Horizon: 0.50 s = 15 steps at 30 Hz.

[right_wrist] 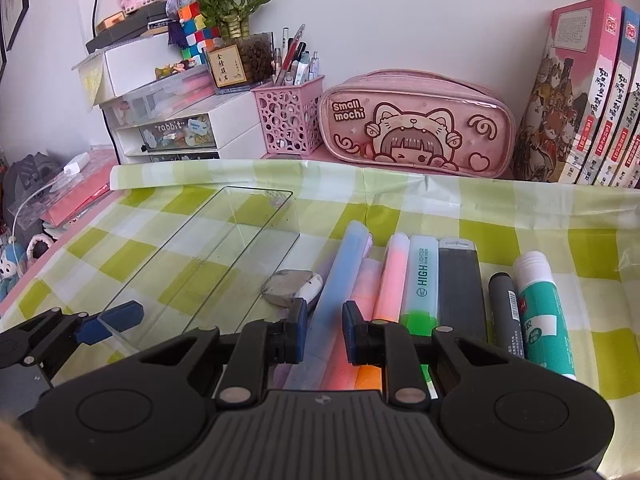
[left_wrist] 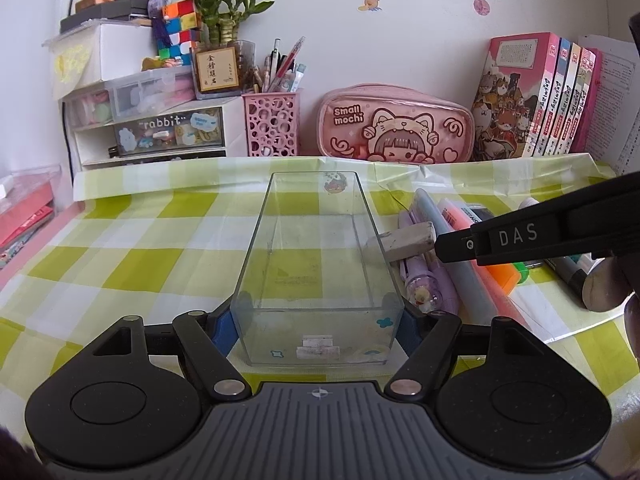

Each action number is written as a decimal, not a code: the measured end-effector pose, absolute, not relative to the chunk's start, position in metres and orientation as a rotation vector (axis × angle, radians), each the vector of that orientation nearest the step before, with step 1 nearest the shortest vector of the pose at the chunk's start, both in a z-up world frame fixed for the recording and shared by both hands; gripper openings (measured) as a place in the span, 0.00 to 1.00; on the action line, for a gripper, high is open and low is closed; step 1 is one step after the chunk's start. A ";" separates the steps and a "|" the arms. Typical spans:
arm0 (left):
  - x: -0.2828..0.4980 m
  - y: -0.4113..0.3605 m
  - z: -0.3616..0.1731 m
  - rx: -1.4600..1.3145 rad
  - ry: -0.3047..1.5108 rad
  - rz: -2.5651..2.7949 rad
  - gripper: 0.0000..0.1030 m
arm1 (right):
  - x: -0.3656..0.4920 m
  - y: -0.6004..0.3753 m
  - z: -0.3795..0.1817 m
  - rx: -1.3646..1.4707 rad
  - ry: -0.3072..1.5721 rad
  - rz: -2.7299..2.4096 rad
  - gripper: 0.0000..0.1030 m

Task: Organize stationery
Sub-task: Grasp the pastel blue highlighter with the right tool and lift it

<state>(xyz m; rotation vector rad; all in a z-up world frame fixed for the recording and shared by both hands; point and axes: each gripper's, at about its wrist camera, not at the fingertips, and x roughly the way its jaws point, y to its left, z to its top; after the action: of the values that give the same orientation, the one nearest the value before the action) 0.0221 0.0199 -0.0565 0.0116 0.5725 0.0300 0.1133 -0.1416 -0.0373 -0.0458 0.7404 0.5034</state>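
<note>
I am steadying the clear box in my clenched left gripper while centring my released right gripper over the blue pen directly ahead before closing.

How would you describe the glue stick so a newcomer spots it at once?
Start at the clear plastic box on the green checked cloth, then follow the row of pens lying to its right. The glue stick is last in that row, beyond the dark marker: the only fat white-capped tube with a teal label.
</note>
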 end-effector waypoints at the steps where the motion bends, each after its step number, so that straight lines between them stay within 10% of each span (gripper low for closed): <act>1: 0.021 0.020 -0.058 0.011 0.575 0.028 0.71 | 0.114 -0.141 -0.037 -0.052 0.744 0.500 0.22; 15: 0.013 0.016 -0.064 0.005 0.574 0.006 0.72 | 0.141 -0.150 -0.031 0.024 0.857 0.536 0.20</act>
<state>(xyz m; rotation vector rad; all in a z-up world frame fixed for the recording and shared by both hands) 0.0125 0.0165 -0.0642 0.0048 0.5745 0.0058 0.1405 -0.1502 -0.0314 0.0241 0.8565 0.5362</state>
